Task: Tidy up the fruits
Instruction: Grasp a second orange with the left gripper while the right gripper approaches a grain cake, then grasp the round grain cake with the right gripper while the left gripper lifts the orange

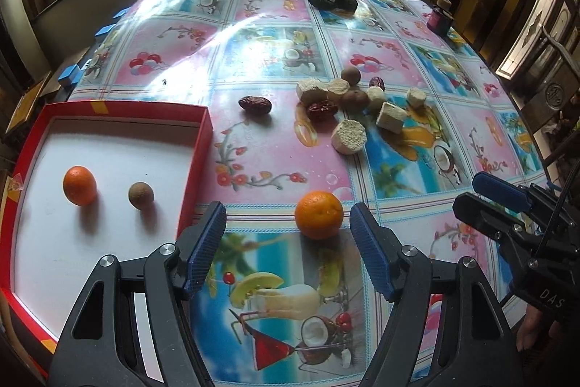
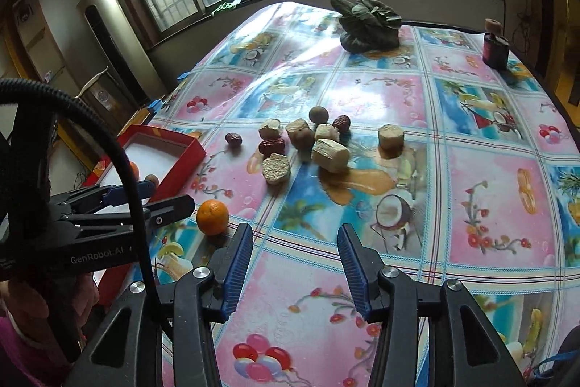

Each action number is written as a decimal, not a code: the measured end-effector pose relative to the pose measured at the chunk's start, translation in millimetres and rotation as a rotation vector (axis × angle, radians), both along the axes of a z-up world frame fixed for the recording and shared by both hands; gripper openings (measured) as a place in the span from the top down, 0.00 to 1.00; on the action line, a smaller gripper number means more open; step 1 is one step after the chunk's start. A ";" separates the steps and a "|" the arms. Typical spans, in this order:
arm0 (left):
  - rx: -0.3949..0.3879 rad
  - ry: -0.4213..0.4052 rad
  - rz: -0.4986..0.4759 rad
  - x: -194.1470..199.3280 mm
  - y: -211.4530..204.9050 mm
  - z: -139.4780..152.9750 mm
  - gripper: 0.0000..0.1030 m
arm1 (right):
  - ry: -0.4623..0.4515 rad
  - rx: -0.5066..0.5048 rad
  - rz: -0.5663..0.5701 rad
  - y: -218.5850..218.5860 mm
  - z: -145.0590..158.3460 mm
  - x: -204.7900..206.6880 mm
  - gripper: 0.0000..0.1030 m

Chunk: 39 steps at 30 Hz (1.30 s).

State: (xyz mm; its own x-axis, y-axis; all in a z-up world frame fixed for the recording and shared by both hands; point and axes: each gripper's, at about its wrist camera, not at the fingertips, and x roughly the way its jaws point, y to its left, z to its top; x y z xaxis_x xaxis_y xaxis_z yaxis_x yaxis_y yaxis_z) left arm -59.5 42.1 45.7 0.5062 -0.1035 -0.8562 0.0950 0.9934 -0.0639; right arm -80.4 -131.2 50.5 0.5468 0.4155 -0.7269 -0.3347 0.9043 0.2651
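Observation:
An orange (image 1: 318, 214) lies on the patterned tablecloth just ahead of my left gripper (image 1: 288, 216), which is open with the fruit near the gap's far end; the orange also shows in the right wrist view (image 2: 212, 217). A red box (image 1: 197, 147) at left holds another orange (image 1: 79, 185) and a brown round fruit (image 1: 140, 195). Red dates (image 1: 255, 104), brown fruits (image 1: 350, 76) and pale cut chunks (image 1: 348, 136) lie in a cluster farther on. My right gripper (image 2: 295, 240) is open and empty over bare cloth.
A leafy green vegetable (image 2: 368, 24) sits at the table's far side. A dark jar (image 2: 494, 44) stands at the far right corner. Windows and a wall run behind the table. The right gripper shows at the right edge of the left wrist view (image 1: 507, 205).

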 end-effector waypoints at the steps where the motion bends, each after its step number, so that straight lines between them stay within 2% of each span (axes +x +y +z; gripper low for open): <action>1: 0.000 0.008 -0.006 0.5 -2.5 -2.8 0.31 | 0.000 0.001 -0.007 -2.7 -0.4 -0.7 0.54; 19: 0.009 0.053 -0.027 10.1 -10.8 -31.4 0.31 | 0.029 0.006 -0.010 -4.5 -10.4 11.5 0.54; 32: 0.048 0.030 -0.035 14.8 -15.7 -35.7 0.31 | 0.047 -0.005 0.009 4.3 -16.7 20.4 0.54; 33: 0.048 0.022 -0.038 14.3 -15.8 -35.3 0.39 | 0.049 -0.005 0.007 3.9 -17.1 21.1 0.54; 34: 0.052 0.010 -0.042 13.5 -16.2 -34.5 0.53 | 0.051 -0.005 0.004 3.5 -17.3 21.9 0.54; 36: 0.030 0.003 -0.063 12.7 -17.0 -32.6 0.69 | 0.053 -0.003 0.001 3.1 -17.6 23.3 0.54; 39: 0.047 -0.002 -0.067 11.2 -17.7 -32.4 0.69 | 0.054 0.000 0.001 5.5 -17.3 26.3 0.54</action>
